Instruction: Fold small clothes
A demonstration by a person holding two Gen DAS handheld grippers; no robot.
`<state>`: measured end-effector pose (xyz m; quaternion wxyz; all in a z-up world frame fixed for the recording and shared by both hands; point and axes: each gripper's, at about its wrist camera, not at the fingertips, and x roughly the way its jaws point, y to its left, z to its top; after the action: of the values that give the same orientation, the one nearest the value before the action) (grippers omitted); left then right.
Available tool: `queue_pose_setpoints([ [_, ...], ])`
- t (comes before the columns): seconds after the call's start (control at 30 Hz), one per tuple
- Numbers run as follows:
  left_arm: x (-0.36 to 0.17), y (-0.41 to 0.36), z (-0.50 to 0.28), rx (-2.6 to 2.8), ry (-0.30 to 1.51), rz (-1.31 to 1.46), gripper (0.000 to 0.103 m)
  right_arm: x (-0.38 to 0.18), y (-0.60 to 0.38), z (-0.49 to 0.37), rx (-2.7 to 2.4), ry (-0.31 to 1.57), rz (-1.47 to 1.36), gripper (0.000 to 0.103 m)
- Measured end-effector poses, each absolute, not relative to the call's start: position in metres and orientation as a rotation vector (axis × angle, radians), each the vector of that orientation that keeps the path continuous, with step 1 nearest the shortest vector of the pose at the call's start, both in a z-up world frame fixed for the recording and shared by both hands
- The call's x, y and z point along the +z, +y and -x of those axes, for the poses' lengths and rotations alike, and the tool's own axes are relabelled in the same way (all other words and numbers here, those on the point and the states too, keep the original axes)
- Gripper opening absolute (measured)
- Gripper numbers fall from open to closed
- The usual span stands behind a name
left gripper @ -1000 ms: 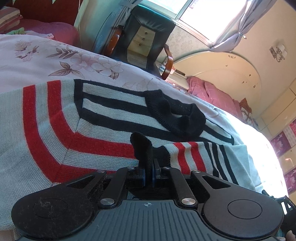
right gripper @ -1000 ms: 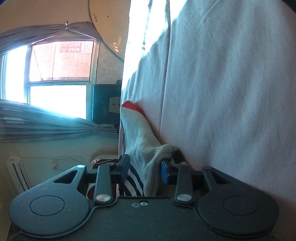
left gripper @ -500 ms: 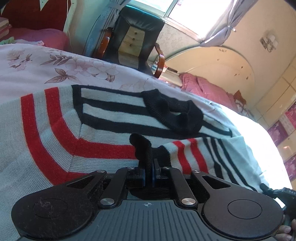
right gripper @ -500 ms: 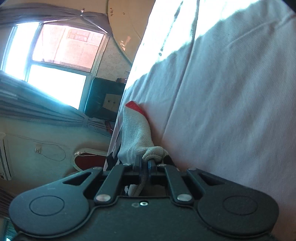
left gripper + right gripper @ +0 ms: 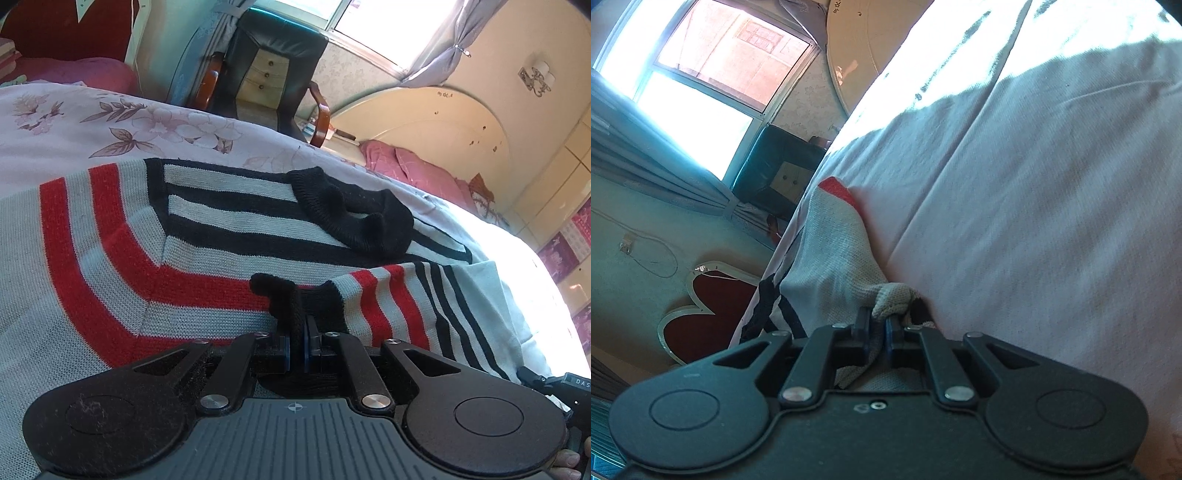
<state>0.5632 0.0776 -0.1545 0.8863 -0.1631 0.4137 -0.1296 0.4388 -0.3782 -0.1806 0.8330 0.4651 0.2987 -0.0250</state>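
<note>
A small knit sweater (image 5: 155,258) with grey, red and black stripes and a black collar (image 5: 354,218) lies spread on the bed. My left gripper (image 5: 296,343) is shut on the sweater's black sleeve cuff (image 5: 291,302), with the striped sleeve (image 5: 399,302) folded across the body. My right gripper (image 5: 876,328) is shut on a bunched grey edge of the sweater (image 5: 834,258), pulled up against the pale bedsheet (image 5: 1034,221). The rest of the sweater is hidden in the right wrist view.
The floral bedsheet (image 5: 110,122) covers the bed. A black armchair (image 5: 273,66) stands beyond the bed by the window. A pink pillow (image 5: 410,166) and a cream headboard (image 5: 424,118) are at the right. A red heart-shaped object (image 5: 705,314) is at the left.
My right gripper has closed on the grey sweater edge and lifted it, tilting the view. My left gripper stays shut on the cuff and has shifted slightly over the sweater.
</note>
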Motion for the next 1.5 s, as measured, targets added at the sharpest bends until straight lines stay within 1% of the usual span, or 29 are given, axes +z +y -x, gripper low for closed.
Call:
queue_pose_setpoints([
  [0.07,-0.155,0.078,-0.563,-0.271,0.860,0.343,0.006,-0.176,-0.378,-0.436,-0.050,0.640,-0.974,0.014],
  [0.13,-0.155,0.079,-0.563,-0.273,0.860,0.348,0.006,-0.170,-0.378,-0.430,-0.045,0.641,-0.961,0.027],
  [0.17,-0.155,0.079,-0.563,-0.275,0.861,0.351,0.006,-0.164,-0.378,-0.422,-0.044,0.635,-0.944,0.029],
  [0.2,-0.155,0.079,-0.563,-0.276,0.861,0.352,0.006,-0.158,-0.379,-0.414,-0.049,0.623,-0.928,0.030],
  [0.3,-0.155,0.080,-0.563,-0.275,0.859,0.347,0.006,-0.138,-0.378,-0.397,-0.084,0.551,-0.813,0.018],
  [0.4,-0.155,0.080,-0.563,-0.271,0.859,0.345,0.006,-0.130,-0.376,-0.418,-0.068,0.561,-0.717,0.018],
  [0.43,-0.155,0.079,-0.563,-0.269,0.859,0.344,0.006,-0.132,-0.375,-0.432,-0.047,0.591,-0.698,0.023],
  [0.47,-0.154,0.079,-0.563,-0.268,0.860,0.342,0.006,-0.136,-0.373,-0.446,-0.029,0.630,-0.675,0.026],
  [0.53,-0.153,0.078,-0.563,-0.268,0.862,0.335,0.006,-0.144,-0.370,-0.466,-0.039,0.677,-0.633,0.026],
  [0.57,-0.152,0.077,-0.563,-0.268,0.859,0.333,0.006,-0.148,-0.370,-0.472,-0.044,0.699,-0.611,0.022],
  [0.6,-0.148,0.077,-0.560,-0.264,0.837,0.332,0.006,-0.150,-0.370,-0.476,-0.042,0.709,-0.600,0.014],
  [0.63,-0.140,0.075,-0.556,-0.268,0.792,0.310,0.006,-0.149,-0.368,-0.476,-0.031,0.711,-0.581,0.010],
  [0.67,-0.135,0.071,-0.552,-0.264,0.760,0.263,0.006,-0.144,-0.364,-0.474,-0.032,0.708,-0.540,0.009],
  [0.7,-0.135,0.066,-0.553,-0.244,0.766,0.211,0.006,-0.138,-0.358,-0.470,-0.030,0.688,-0.489,0.009],
  [0.77,-0.148,0.062,-0.559,-0.212,0.826,0.194,0.006,-0.145,-0.350,-0.469,-0.043,0.705,-0.430,0.010],
  [0.9,-0.148,0.060,-0.556,-0.200,0.809,0.185,0.006,-0.145,-0.357,-0.472,-0.044,0.726,-0.462,0.011],
  [0.93,-0.149,0.060,-0.556,-0.200,0.807,0.186,0.006,-0.142,-0.357,-0.474,-0.034,0.737,-0.455,0.013],
  [1.0,-0.149,0.060,-0.555,-0.198,0.808,0.186,0.006,-0.136,-0.360,-0.473,-0.025,0.723,-0.451,0.023],
  [1.07,-0.149,0.058,-0.555,-0.191,0.807,0.181,0.006,-0.130,-0.367,-0.471,-0.013,0.687,-0.450,0.022],
  [1.13,-0.150,0.057,-0.554,-0.182,0.803,0.179,0.006,-0.126,-0.371,-0.476,-0.002,0.663,-0.451,0.016],
  [1.23,-0.150,0.055,-0.550,-0.168,0.789,0.182,0.006,-0.121,-0.373,-0.487,0.028,0.635,-0.436,0.014],
  [1.3,-0.150,0.053,-0.548,-0.157,0.780,0.174,0.006,-0.125,-0.367,-0.498,0.068,0.660,-0.392,0.010],
  [1.37,-0.150,0.052,-0.547,-0.146,0.776,0.173,0.006,-0.142,-0.355,-0.511,0.061,0.760,-0.286,0.011],
  [1.43,-0.149,0.052,-0.547,-0.142,0.777,0.177,0.006,-0.140,-0.353,-0.512,0.071,0.745,-0.264,0.014],
  [1.5,-0.150,0.052,-0.548,-0.140,0.775,0.177,0.006,-0.132,-0.360,-0.512,0.091,0.697,-0.309,0.015],
])
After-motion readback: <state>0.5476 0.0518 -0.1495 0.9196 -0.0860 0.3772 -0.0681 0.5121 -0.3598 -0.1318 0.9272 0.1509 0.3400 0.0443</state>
